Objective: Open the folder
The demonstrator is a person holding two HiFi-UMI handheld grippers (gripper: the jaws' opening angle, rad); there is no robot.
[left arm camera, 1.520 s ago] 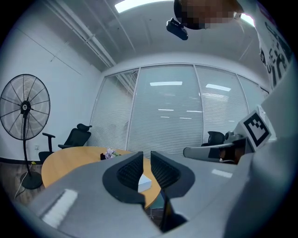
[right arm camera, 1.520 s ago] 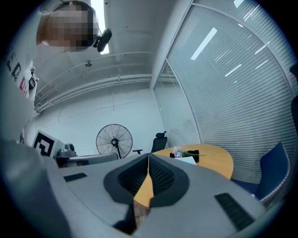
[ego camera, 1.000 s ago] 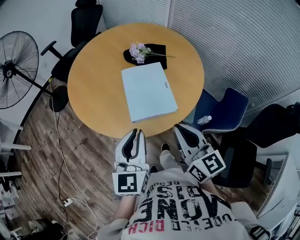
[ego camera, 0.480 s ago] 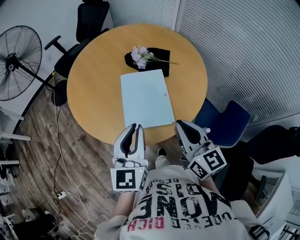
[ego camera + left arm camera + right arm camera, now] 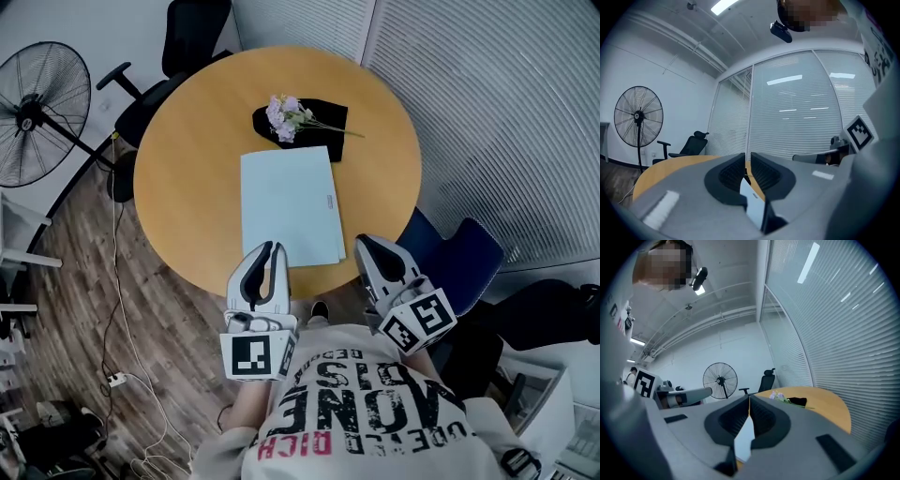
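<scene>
Pale blue flat folder (image 5: 286, 202) dead ahead, long axis pointing away. Left gripper (image 5: 272, 251) nearer, at near-left corner, jaws closing, nothing between them. Right gripper (image 5: 364, 242) pressed together, empty.

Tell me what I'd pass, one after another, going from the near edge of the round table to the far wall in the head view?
light blue folder → purple flowers → black office chair
</scene>
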